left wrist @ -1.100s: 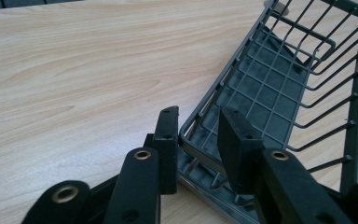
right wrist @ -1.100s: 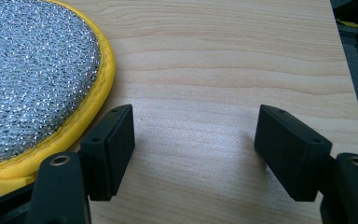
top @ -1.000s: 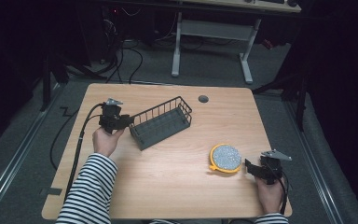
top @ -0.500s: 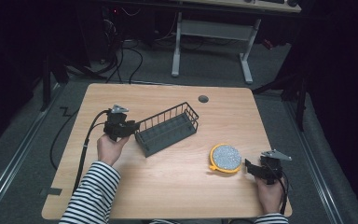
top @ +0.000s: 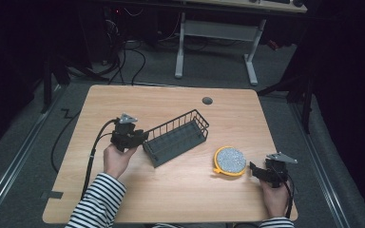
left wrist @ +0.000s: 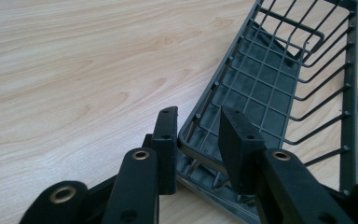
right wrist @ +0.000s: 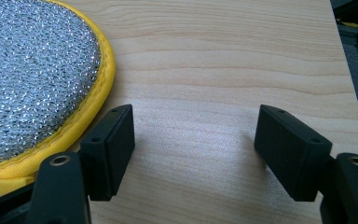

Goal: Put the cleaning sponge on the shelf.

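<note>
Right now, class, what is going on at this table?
A person works with a gripper in each hand. The left gripper is shut on the end rim of a dark wire basket lying aslant mid-table. The right gripper is open over bare wood beside a round yellow-edged scourer, not touching it. The basket holds nothing.

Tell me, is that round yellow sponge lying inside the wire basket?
No. In the high view the sponge lies on the bare table, apart from the basket, just ahead of the right gripper.
</note>
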### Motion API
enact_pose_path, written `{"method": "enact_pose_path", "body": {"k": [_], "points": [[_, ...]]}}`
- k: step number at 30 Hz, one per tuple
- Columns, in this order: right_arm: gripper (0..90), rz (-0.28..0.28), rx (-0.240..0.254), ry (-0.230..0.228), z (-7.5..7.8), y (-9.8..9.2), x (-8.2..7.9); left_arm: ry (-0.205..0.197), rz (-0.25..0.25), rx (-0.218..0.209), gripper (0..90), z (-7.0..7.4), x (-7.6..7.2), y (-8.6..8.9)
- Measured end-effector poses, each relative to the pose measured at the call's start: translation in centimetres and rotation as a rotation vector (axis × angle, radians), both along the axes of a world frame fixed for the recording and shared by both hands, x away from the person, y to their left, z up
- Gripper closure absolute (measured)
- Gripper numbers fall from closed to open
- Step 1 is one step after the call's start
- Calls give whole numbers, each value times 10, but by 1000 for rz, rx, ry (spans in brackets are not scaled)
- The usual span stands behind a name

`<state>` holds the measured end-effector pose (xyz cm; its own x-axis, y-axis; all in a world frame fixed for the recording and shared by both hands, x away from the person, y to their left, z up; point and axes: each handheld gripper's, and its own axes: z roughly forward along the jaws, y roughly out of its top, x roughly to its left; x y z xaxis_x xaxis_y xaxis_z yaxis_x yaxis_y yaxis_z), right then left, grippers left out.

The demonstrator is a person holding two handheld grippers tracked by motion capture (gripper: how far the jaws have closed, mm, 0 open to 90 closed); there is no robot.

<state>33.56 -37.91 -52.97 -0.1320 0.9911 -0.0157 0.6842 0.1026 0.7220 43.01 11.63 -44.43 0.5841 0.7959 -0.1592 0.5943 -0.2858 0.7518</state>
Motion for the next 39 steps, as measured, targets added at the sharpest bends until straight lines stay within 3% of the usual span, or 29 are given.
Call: {"method": "enact_pose_path", "body": {"k": [6,9,16,21,25,30,39], "points": [[289,0,0,0,0,0,0,5,-11,-12,681,0,-10,-5],[289,0,0,0,0,0,0,4,-16,2,680,1,-15,-11],[289,0,-1,1,0,0,0,-5,-32,-27,667,-1,-18,-9],[289,0,-1,0,0,0,0,-20,-21,-52,541,5,-19,-4],[289,0,-2,0,0,0,0,-52,17,-63,466,14,-22,9],[290,0,-3,0,0,0,0,-74,47,-81,444,20,-28,26],[290,0,-3,0,0,0,0,-73,93,-77,441,16,-37,53]]}}
